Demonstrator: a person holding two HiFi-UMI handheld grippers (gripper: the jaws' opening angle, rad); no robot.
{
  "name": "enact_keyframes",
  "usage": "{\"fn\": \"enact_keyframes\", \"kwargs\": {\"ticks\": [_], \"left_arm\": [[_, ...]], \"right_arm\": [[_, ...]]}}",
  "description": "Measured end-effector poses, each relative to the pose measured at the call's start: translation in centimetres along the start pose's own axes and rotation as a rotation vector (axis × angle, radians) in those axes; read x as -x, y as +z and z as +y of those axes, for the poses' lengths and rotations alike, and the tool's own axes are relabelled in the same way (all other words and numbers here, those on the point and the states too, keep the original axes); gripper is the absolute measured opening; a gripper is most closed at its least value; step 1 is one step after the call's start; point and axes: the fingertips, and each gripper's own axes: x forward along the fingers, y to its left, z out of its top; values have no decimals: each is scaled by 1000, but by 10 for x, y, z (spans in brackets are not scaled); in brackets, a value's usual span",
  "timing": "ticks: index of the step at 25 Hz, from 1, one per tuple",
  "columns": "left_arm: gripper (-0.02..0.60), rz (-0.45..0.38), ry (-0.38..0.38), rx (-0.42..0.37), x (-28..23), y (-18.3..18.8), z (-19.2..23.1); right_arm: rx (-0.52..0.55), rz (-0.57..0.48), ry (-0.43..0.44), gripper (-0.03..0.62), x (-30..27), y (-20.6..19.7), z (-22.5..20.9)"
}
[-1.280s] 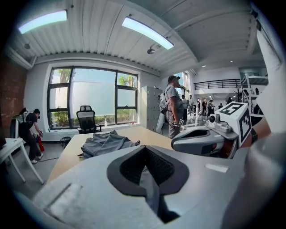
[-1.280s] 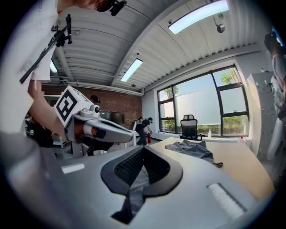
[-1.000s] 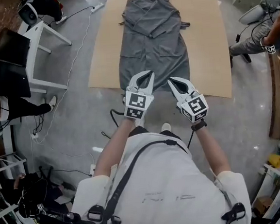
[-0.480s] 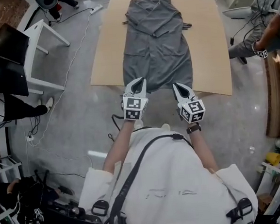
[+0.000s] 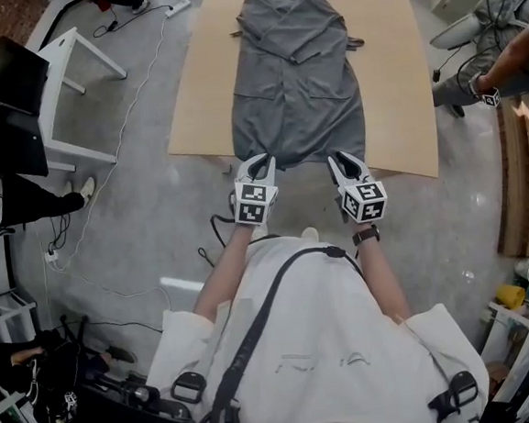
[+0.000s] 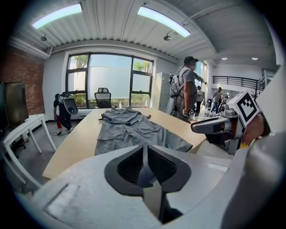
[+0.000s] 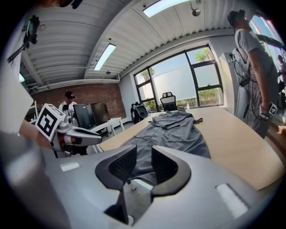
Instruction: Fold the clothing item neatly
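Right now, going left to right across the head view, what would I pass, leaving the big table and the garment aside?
Black monitors → white desk → left gripper → right gripper → another person.

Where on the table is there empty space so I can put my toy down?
Two bare strips of the wooden table: a wide one between the grey robe and the table's right edge, a narrower one along its left edge. The middle is full: the robe covers it from far end to near edge.
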Motion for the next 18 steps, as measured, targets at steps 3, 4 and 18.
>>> {"fn": "enact_keyframes", "kwargs": {"ticks": [3,4,18], "left_arm": [[99,85,14,40,-6,-23,16],[119,111,27,59,-8,-32,25],[259,409,89,182,-43,-112,96]], "right_arm": [[-17,73,-46,196,-6,-24,-24],[-23,100,-67,242,-7,-33,-34],[-87,360,-142,424,-48,-109,-92]]}}
